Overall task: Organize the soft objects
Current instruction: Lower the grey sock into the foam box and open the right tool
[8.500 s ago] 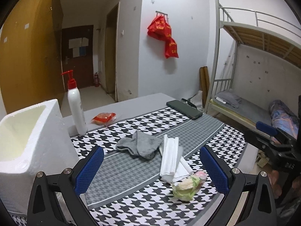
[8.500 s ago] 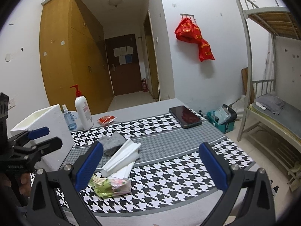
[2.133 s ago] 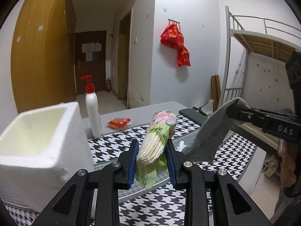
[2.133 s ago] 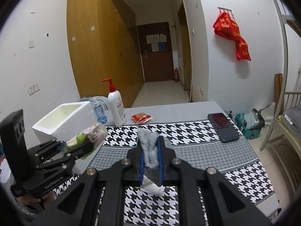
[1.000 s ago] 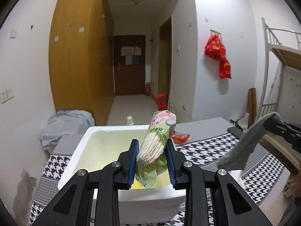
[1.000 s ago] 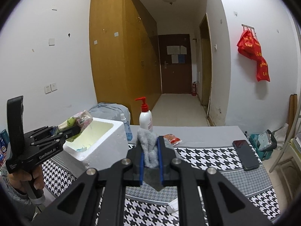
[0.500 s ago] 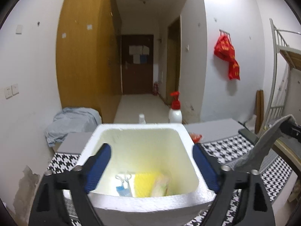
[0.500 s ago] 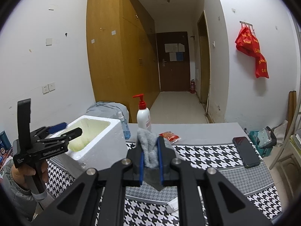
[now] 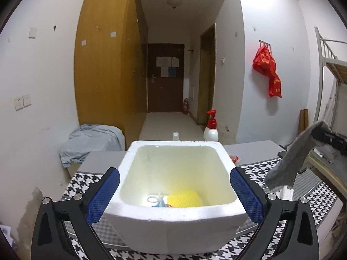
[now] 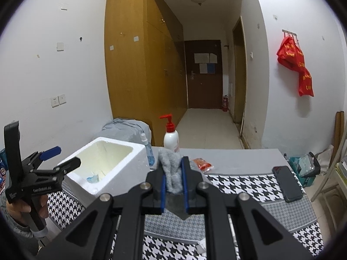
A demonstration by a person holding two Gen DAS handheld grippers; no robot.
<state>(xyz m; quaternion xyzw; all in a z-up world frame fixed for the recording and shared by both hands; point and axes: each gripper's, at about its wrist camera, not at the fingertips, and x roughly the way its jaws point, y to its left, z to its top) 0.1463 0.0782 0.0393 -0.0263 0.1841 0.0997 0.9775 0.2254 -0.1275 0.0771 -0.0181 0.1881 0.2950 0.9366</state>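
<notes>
- We are holding the left gripper (image 9: 174,189) over the near rim of the foam box (image 9: 173,225); its jaws have just been opening and are now standing wide, one blue pad on each side of the box, with nothing between them.
- We are keeping the right gripper (image 10: 173,178) clamped on the grey sock (image 10: 171,169), which is standing up between the pads and hanging below them, to the right of the box and clear of it.
- Inside the box, a yellow sponge (image 9: 184,198) and a pair of small scissors (image 9: 155,200) are lying on the floor near the front wall. The near wall is hiding whatever else lies just behind it.
- The step in hand, as we judge it, is delivering the sock. We are advising this order: draw the left gripper back from the rim first, so that the two tools do not collide.
- Carry the sock over the middle of the box opening, let the hanging end pass inside the walls, then release.
- The box looks light; a push on its rim could shift it.
- The pump bottle (image 10: 171,137) is standing just behind the box; approach from the front.
</notes>
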